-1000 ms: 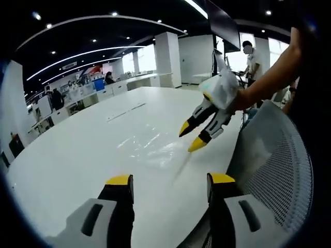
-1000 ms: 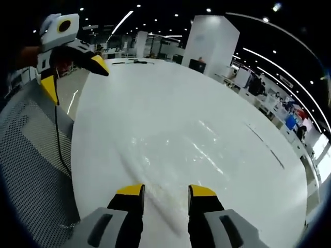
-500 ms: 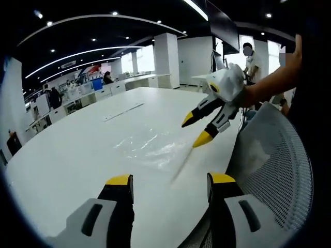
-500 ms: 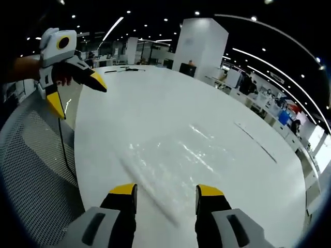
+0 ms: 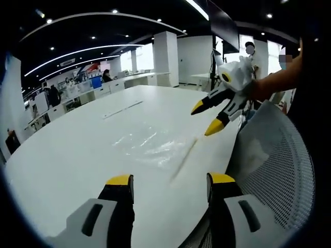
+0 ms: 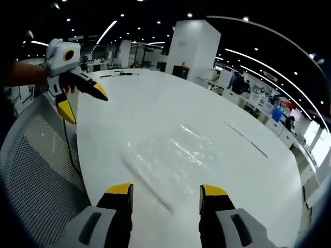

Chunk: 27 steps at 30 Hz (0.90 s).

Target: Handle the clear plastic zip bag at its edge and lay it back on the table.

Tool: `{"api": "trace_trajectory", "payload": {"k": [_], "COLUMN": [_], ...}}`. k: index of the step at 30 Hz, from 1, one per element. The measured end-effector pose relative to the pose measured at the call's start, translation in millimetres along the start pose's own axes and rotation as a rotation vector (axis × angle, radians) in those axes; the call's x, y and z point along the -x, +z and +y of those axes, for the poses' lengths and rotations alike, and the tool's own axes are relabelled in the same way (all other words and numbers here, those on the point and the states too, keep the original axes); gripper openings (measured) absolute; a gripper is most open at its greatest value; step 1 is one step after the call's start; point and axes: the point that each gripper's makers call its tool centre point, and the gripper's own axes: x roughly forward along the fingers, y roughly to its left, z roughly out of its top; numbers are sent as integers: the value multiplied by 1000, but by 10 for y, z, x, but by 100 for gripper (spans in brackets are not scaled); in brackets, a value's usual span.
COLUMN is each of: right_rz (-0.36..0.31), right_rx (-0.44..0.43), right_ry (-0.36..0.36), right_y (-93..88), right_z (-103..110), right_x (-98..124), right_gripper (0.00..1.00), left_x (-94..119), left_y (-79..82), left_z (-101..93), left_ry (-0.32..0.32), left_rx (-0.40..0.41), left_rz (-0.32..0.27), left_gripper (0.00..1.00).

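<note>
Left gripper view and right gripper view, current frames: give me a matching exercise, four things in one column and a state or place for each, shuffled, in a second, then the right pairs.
Things:
1. zip bag
2. left gripper
3. right gripper
4. mesh chair back

States or places:
A. jaws open, raised above the table's edge by the chair in the right gripper view
B. lying flat on the white table
C. beside the table's edge
D. jaws open, the bag's zip strip ahead of them

Pairs: 1-B, 2-A, 3-D, 4-C

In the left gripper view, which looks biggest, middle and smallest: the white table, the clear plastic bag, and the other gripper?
1. White table, biggest by far.
2. Clear plastic bag, lying flat on it.
3. Right gripper, smallest, though it hangs farther from the camera, so the picture may shrink it.
</note>
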Motion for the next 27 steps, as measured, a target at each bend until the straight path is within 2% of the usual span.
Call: {"api": "trace_trajectory", "payload": {"k": [14,22,27], "right_rz": [-3,-52,-83], "right_rx": [-104,-114,-141], "right_ry": [-81,-99,-119], "right_y": [-298,-439,-474], "right_z": [-159,-111,-70], "right_x": [421,647,753], "right_gripper": [60,72,77], "left_x": [-85,-176,-179], "left_y": [-80,-218,-201], "left_z": [-37,-145,-198], "left_ry": [-26,-19,-20], "left_rx": [-13,-15,-7], "left_rz": [5,26,9], "left_gripper": [55,55,55]}}
